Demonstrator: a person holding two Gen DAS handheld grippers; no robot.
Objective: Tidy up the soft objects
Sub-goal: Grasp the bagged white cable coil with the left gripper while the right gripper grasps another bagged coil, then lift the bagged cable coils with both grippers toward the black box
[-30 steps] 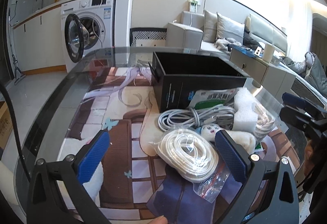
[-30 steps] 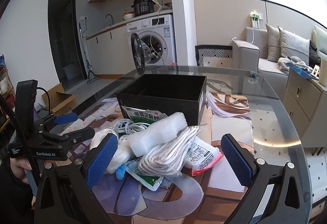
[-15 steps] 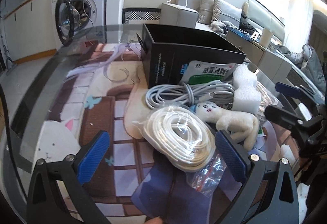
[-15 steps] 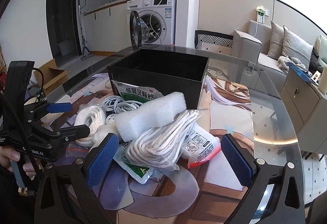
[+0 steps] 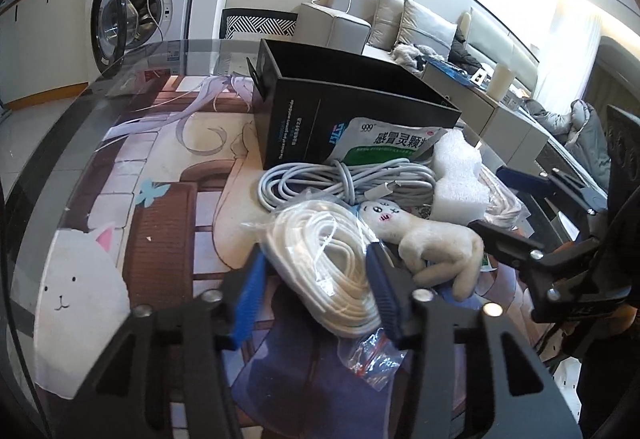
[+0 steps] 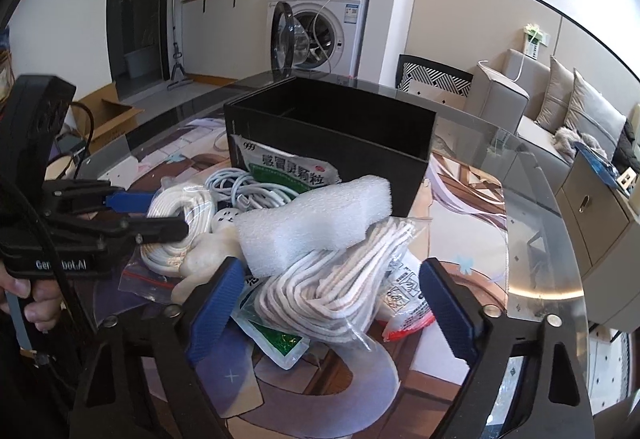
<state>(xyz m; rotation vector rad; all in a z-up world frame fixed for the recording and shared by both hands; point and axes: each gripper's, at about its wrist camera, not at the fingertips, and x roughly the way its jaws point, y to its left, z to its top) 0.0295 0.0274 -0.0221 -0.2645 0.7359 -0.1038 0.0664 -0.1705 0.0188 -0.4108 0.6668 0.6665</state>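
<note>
- Two grippers are over the pile: your left gripper (image 5: 318,289) has just been closing, and its blue pads now sit narrow against both sides of the bagged coil of white cord (image 5: 332,263).
- Your right gripper (image 6: 326,303) has also just been closing but its jaws stand fairly wide; the bagged bundle of cream rope (image 6: 336,279) lies between the fingers, and neither pad visibly presses on it.
- The white foam block (image 6: 312,221) lies on top of that rope bundle, just ahead of your right fingers.
- The small plush toy (image 5: 428,243) lies just right of the cord coil, touching it, between your two grippers.
- The grey cable (image 5: 344,183) lies loosely coiled behind the cord coil, and the green-and-white medicine sachet (image 5: 384,143) leans on the front wall of the black box (image 5: 296,123).
- The black box stands open-topped at the far side of the pile, on the glass table (image 5: 80,119).
</note>
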